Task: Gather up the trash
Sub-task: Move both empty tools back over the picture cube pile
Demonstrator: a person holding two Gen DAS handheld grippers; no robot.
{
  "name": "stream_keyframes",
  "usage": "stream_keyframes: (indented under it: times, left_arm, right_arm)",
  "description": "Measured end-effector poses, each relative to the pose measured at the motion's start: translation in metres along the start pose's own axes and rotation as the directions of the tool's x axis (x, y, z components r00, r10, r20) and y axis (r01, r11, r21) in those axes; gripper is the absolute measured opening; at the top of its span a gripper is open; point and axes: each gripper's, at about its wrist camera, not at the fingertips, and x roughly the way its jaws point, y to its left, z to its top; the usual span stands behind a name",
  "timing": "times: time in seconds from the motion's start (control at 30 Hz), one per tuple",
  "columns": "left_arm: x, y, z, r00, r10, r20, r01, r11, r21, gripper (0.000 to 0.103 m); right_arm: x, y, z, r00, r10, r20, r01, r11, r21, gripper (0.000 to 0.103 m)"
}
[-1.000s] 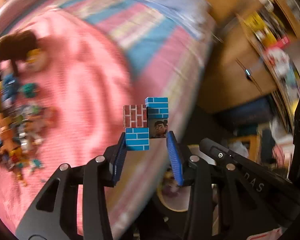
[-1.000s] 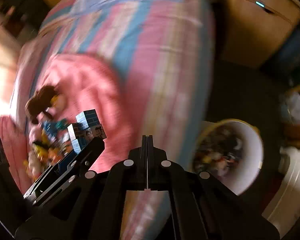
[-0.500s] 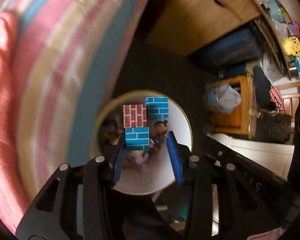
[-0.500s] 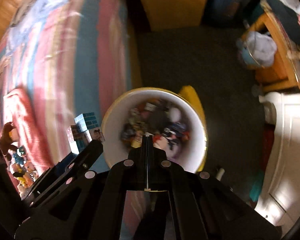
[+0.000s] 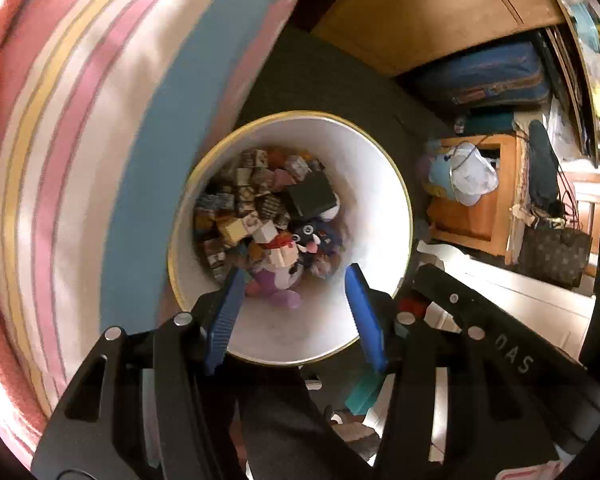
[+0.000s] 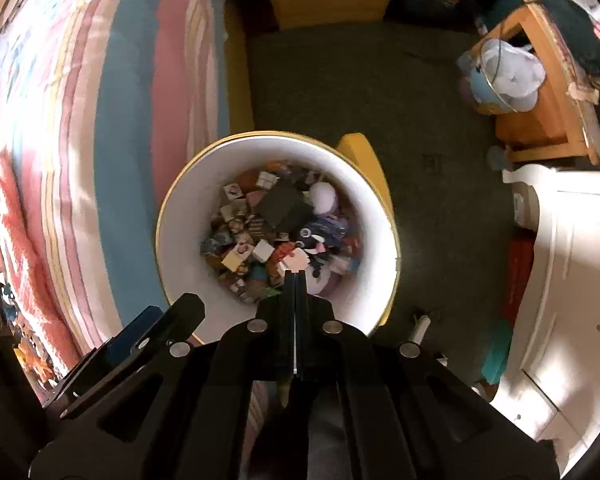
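two tongs hang over one white bin [image 5: 384, 184] that stands on the dark carpet [image 6: 420, 120] beside the bed. left to right in the left wrist view: the striped bedspread [image 5: 100, 140] falls away at the left edge; the bin, with its yellow rim, fills the centre; a wooden stool [image 5: 484, 208] with a white-lined pail sits well apart at the right. the left tongs [image 5: 296, 300] stand wide apart over the near part of the bin mouth, blue pads [image 5: 228, 312] bare and nothing between them. half a second ago those pads gripped a cluster of brick-patterned cubes above the bin; that cluster is now gone from the grip. judged from this, it has dropped into the heap of small cubes and toys [image 5: 268, 216] at the bottom, though it cannot be picked out among them. in the right wrist view the right tongs [image 6: 295, 280] are pressed fully together, holding nothing, tips over the same heap, as they were a second ago. one more item thus appears collected. more clutter [image 6: 24, 344] lies on the bed at the far left, so the task is likely unfinished.
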Motion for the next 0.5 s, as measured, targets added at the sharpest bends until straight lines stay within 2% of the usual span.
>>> stream_keyframes:
  times: [0.13,0.27,0.4,0.5]
  left_arm:
    - [-0.013,0.017,0.001,1.000,-0.006,0.027,0.007,0.999,-0.032,0.050]
    - [-0.039,0.049,0.000,0.996,0.000,0.089,0.009,0.995,-0.103,0.050]
    - [-0.079,0.098,-0.006,0.984,0.021,0.177,0.017,0.978,-0.209,0.050]
    - [-0.115,0.149,-0.021,0.968,0.049,0.247,0.031,0.950,-0.312,0.050]
  right_arm:
    - [-0.004,0.027,-0.001,1.000,-0.006,0.004,0.006,0.999,-0.052,0.000]
    - [-0.011,0.070,-0.005,1.000,0.000,0.015,0.003,0.989,-0.147,0.000]
    - [-0.023,0.140,-0.020,0.999,0.027,0.033,-0.016,0.958,-0.286,0.000]
    - [-0.031,0.208,-0.049,0.997,0.060,0.037,-0.039,0.906,-0.421,0.000]
